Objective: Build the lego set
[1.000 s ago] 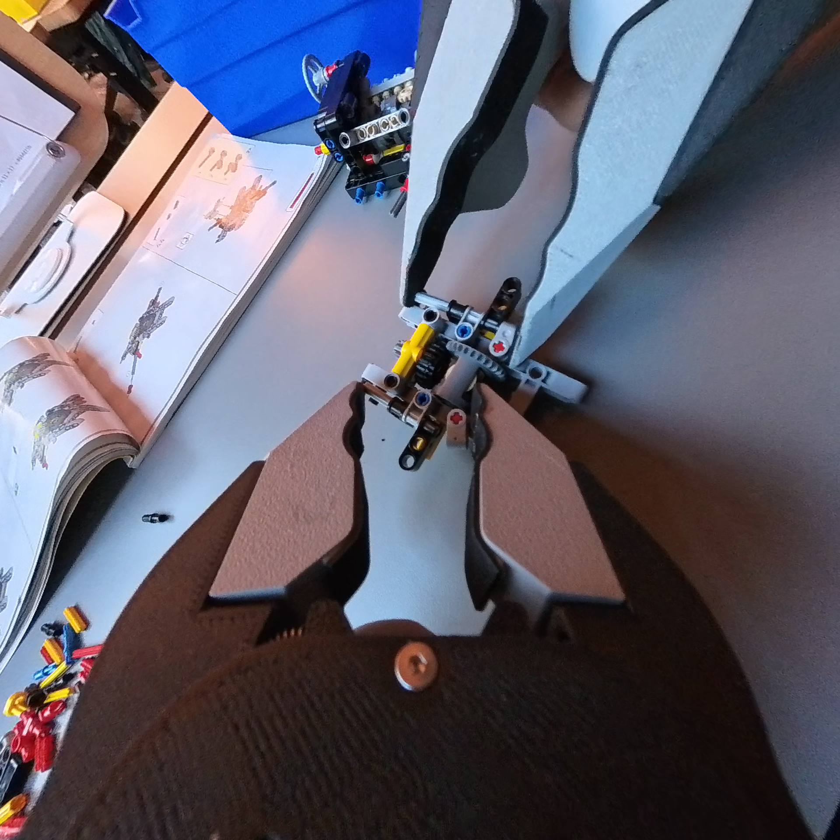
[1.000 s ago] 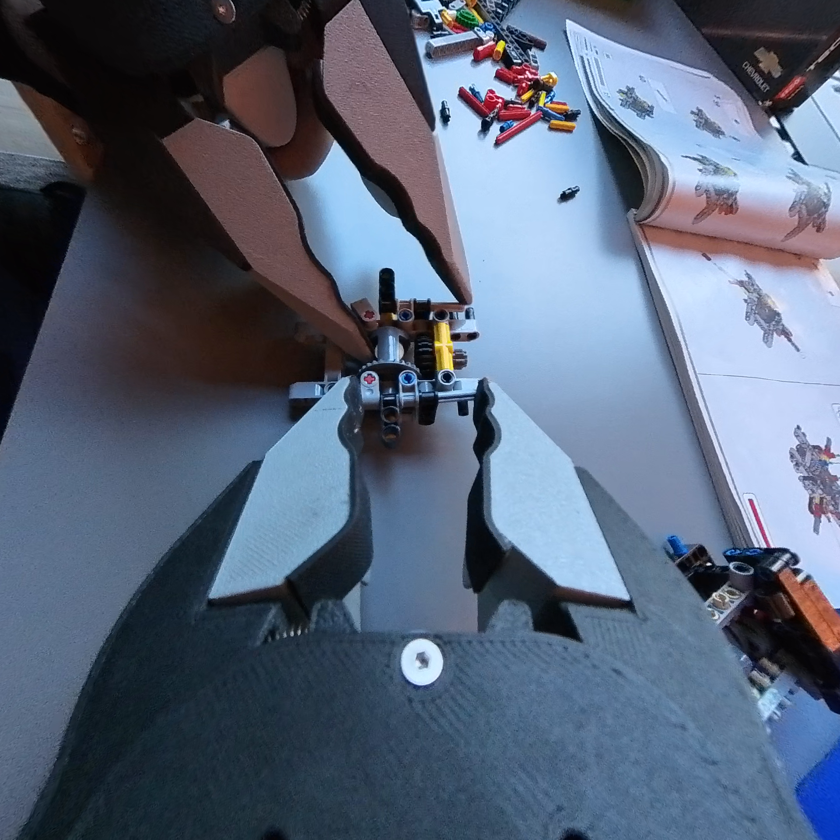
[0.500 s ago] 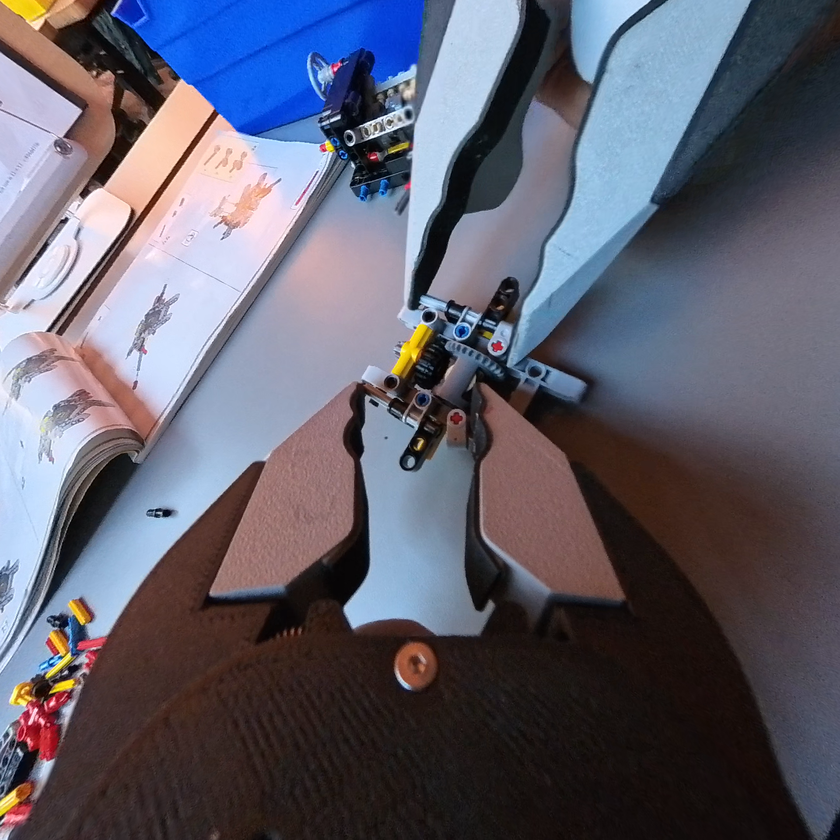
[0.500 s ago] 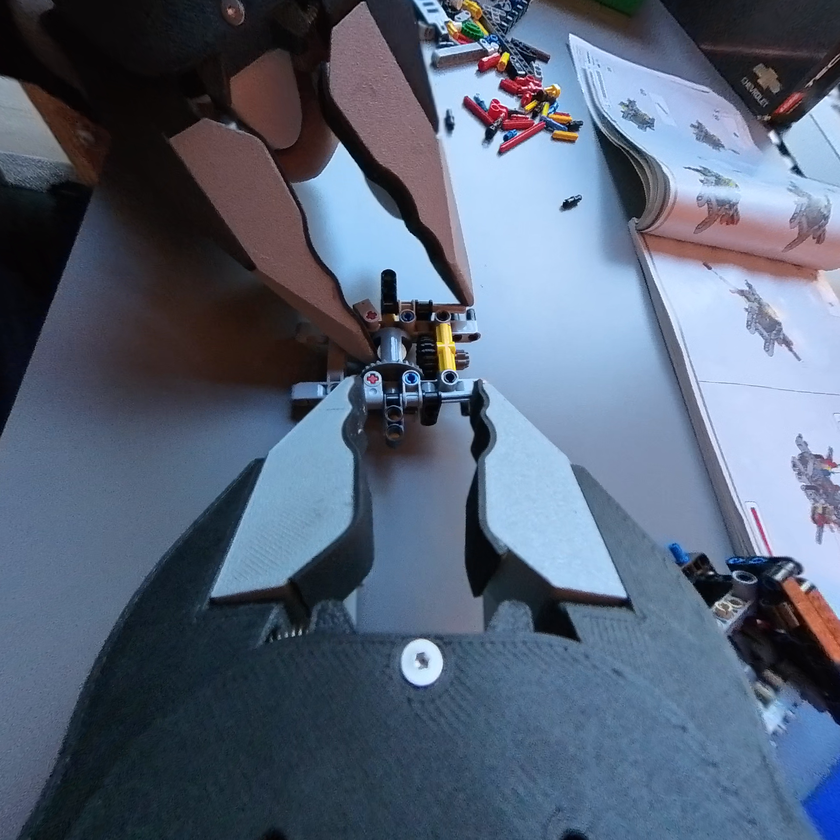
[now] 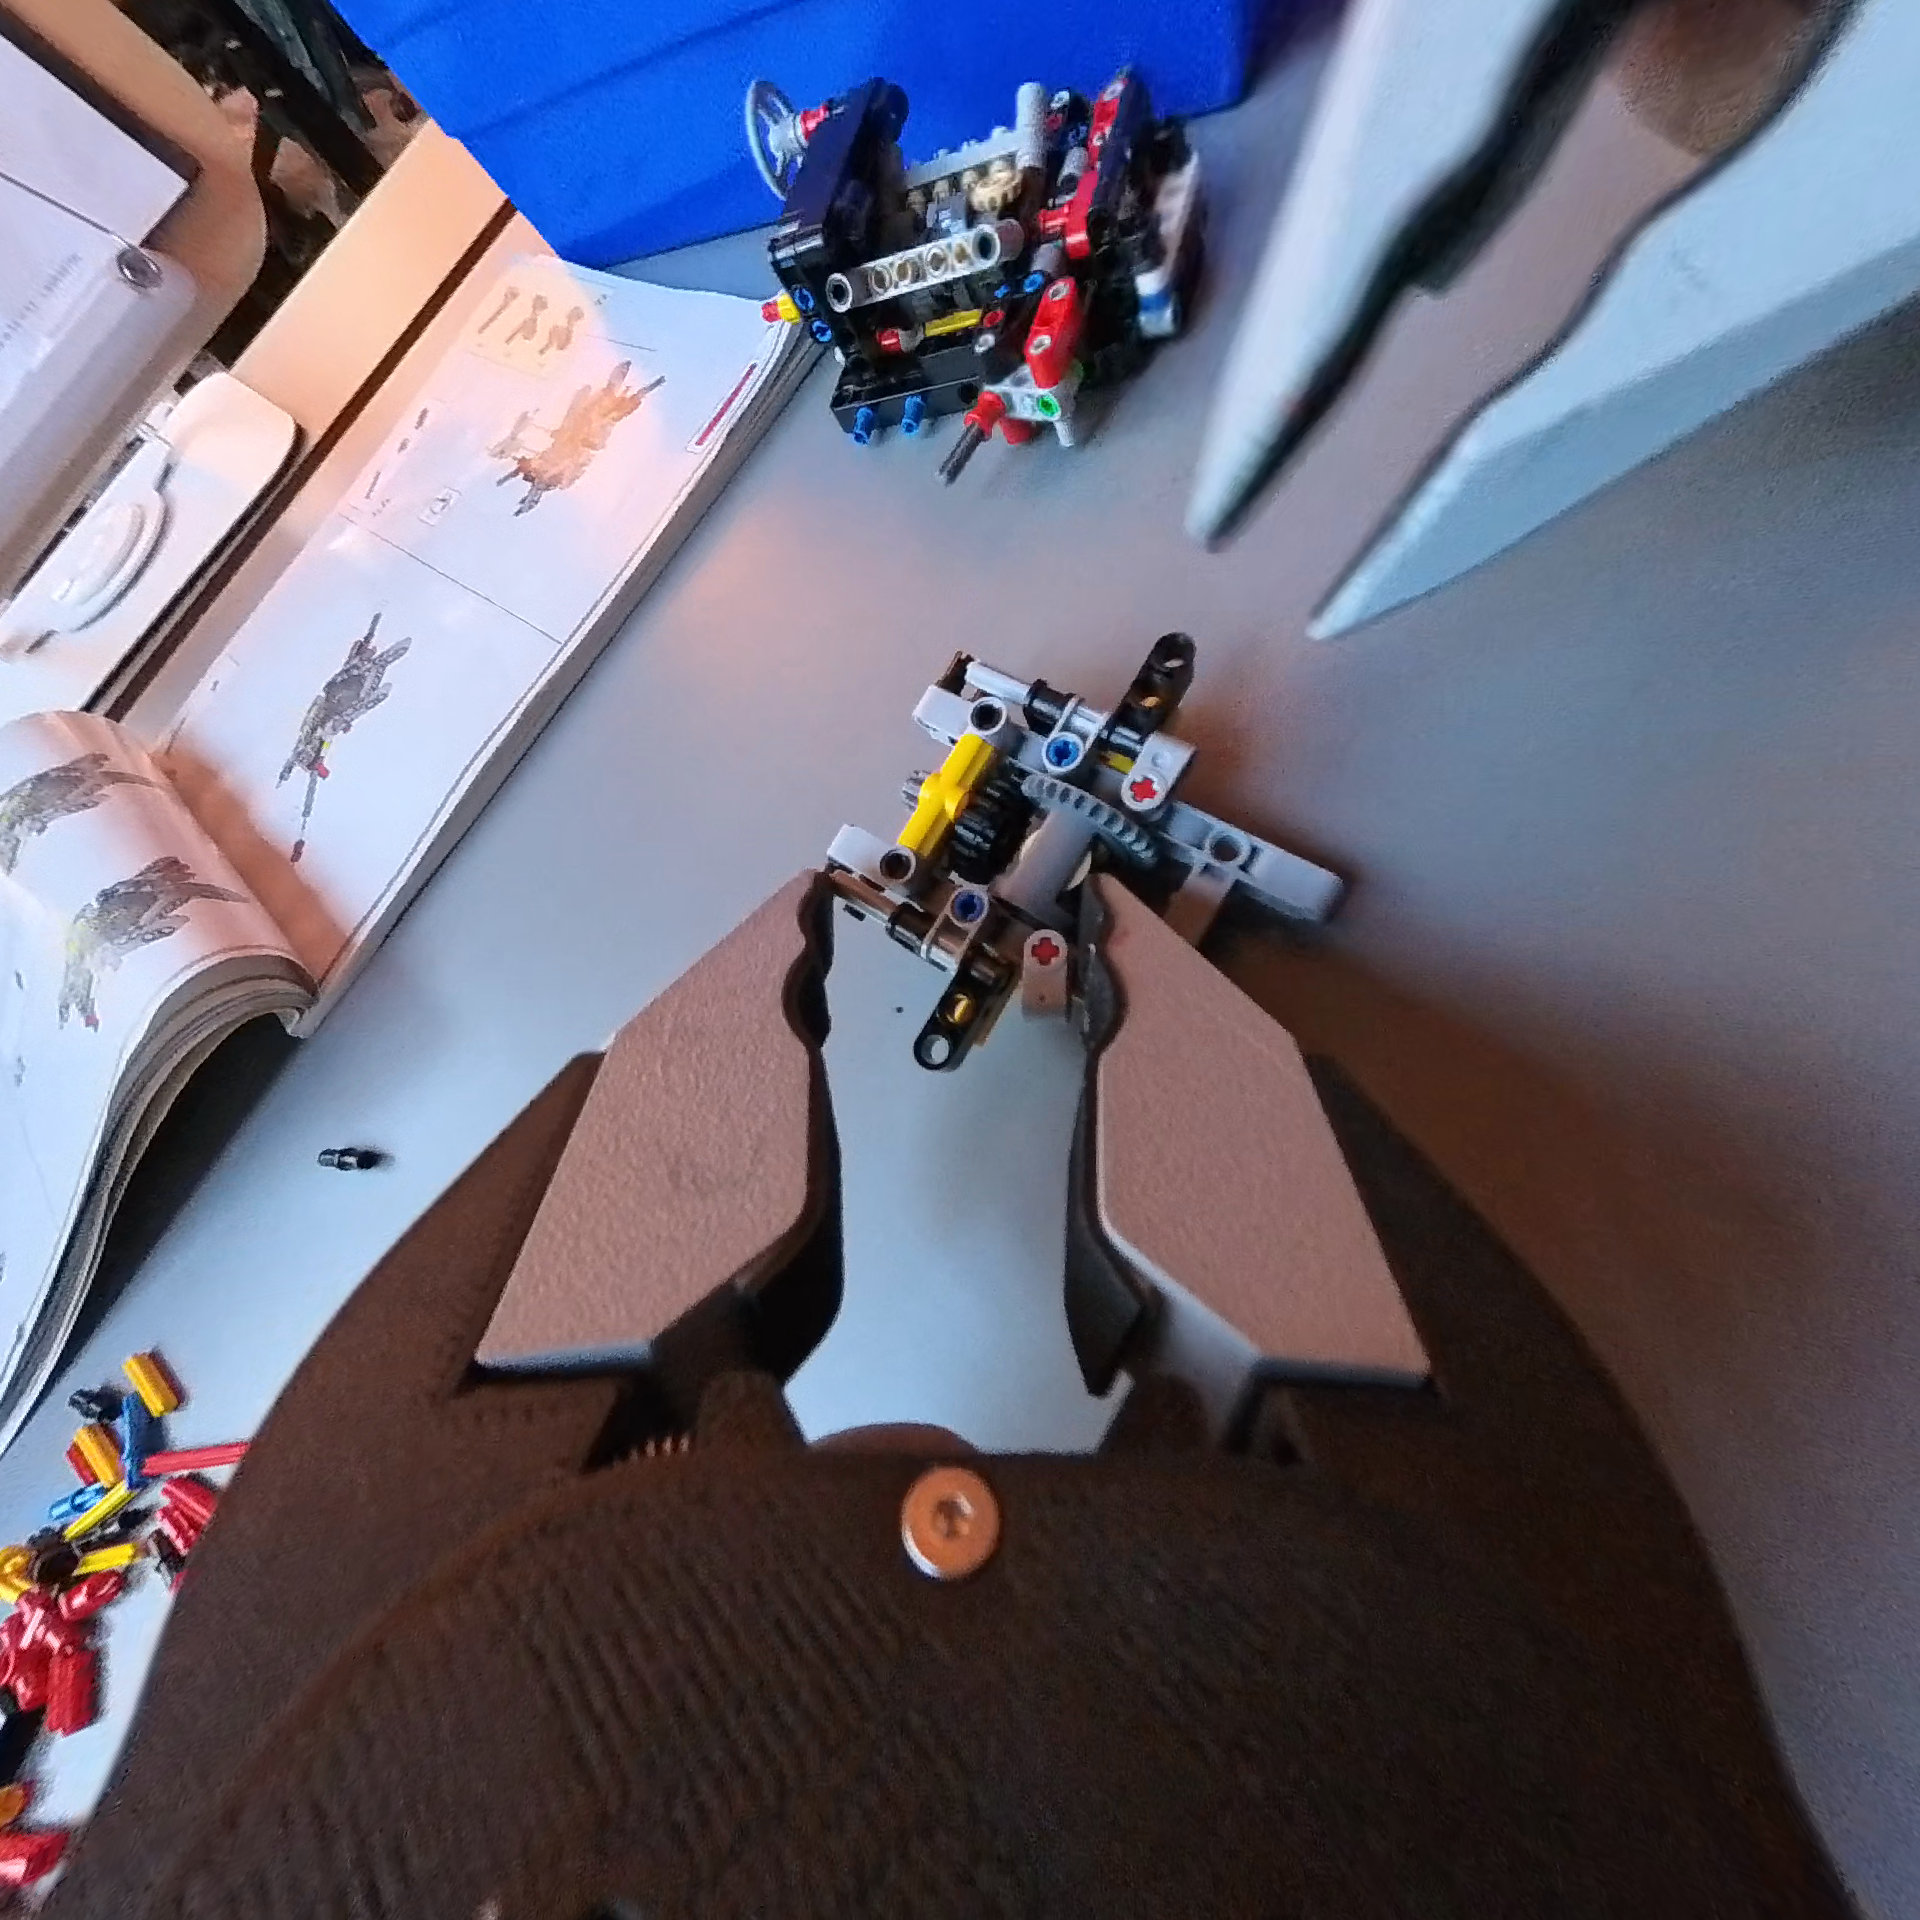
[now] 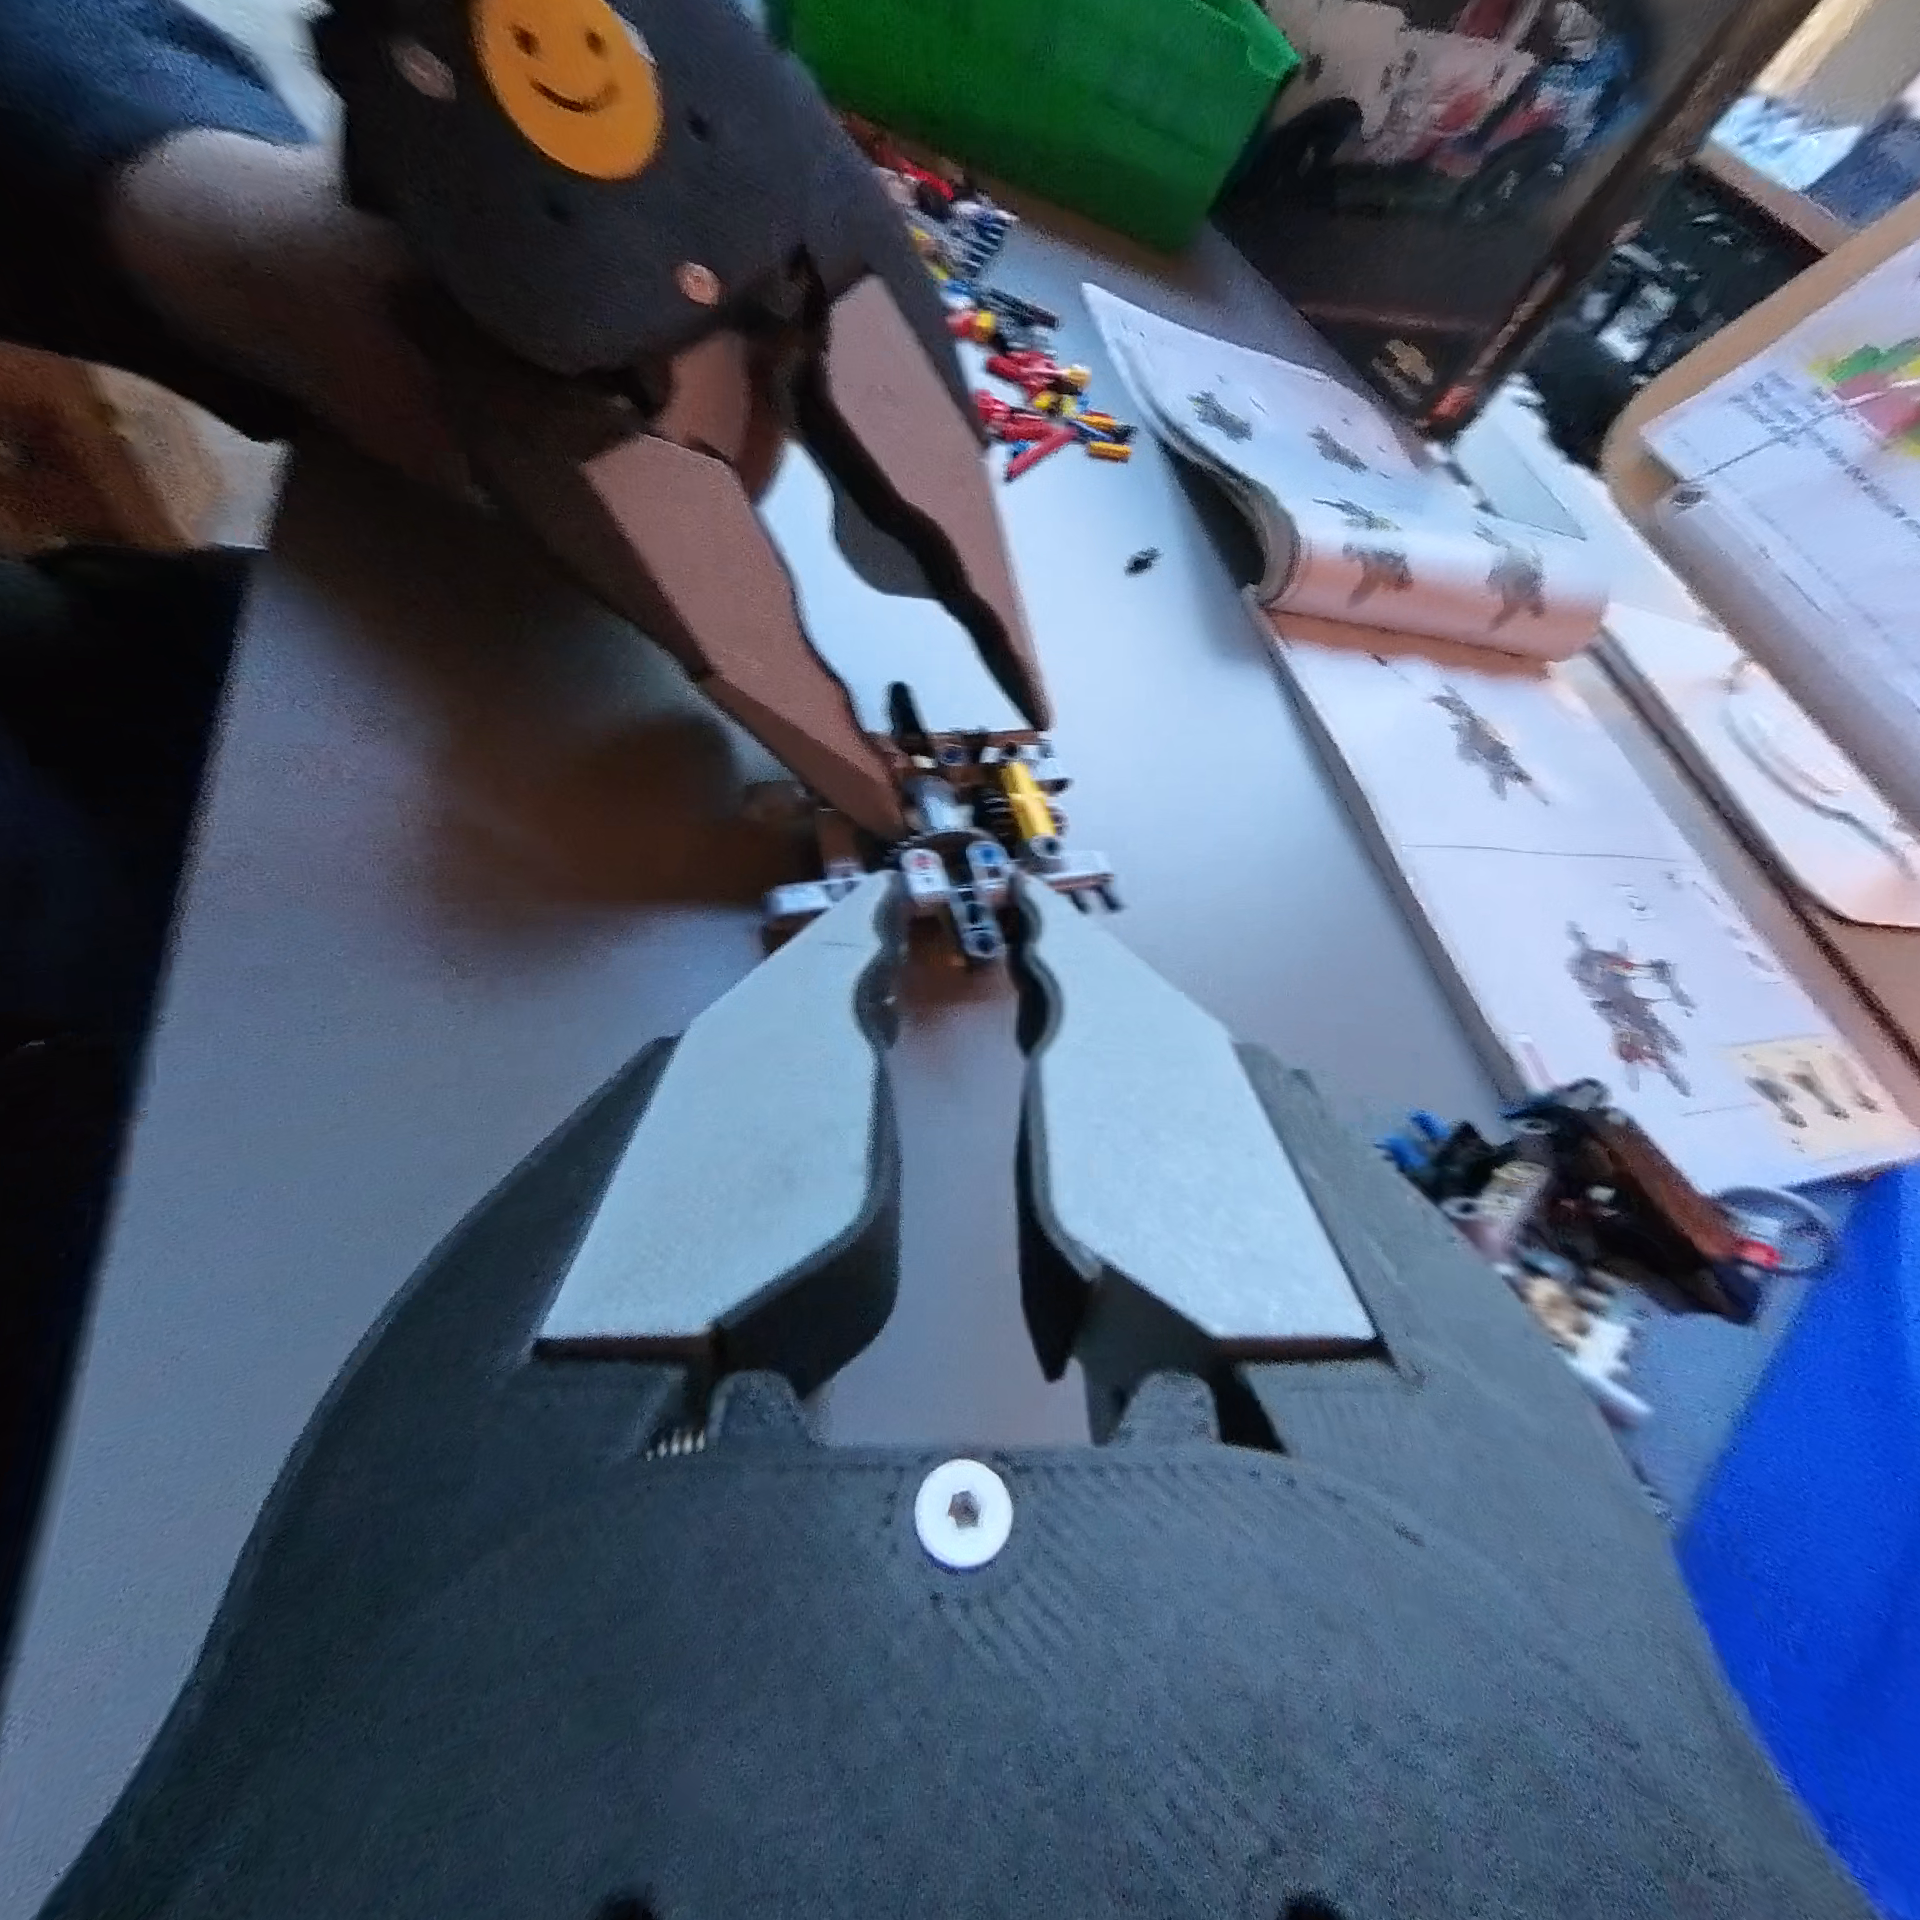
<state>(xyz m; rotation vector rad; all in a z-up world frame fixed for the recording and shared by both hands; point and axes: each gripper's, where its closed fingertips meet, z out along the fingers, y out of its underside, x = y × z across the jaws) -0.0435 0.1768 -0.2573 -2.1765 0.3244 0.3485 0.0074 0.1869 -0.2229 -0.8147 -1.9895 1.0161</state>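
Where grey desk (image 5: 1558, 1039) carries open instruction booklet (image 5: 416, 623): left tongs (image 5: 956, 894) just right of booklet, clamping near end of small geared brick assembly (image 5: 1039, 810), both tips touching. Right tongs (image 5: 1262, 582) farther right, raised, slightly parted, empty, blurred. Assembly judged light, stiff, with fragile snap joints; best held by grey beams, not gears. Underside hidden.

Plastic, paper and matt print all round you.

Your left gripper (image 5: 954, 940) has a ribbed, matt brown printed shell, grainy tan finger faces and one bright metal screw (image 5: 950, 1520). Your right gripper (image 6: 953, 906) is matt black, finely ridged, with pale grey textured fingers. The small brick assembly (image 5: 1049, 821) is glossy hard plastic: grey, yellow, black. The tabletop (image 5: 1558, 935) looks smooth, dull grey. The open instruction booklet (image 5: 343, 665) is thin paper with a slight sheen. The blue bin (image 5: 727, 94) is smooth plastic.
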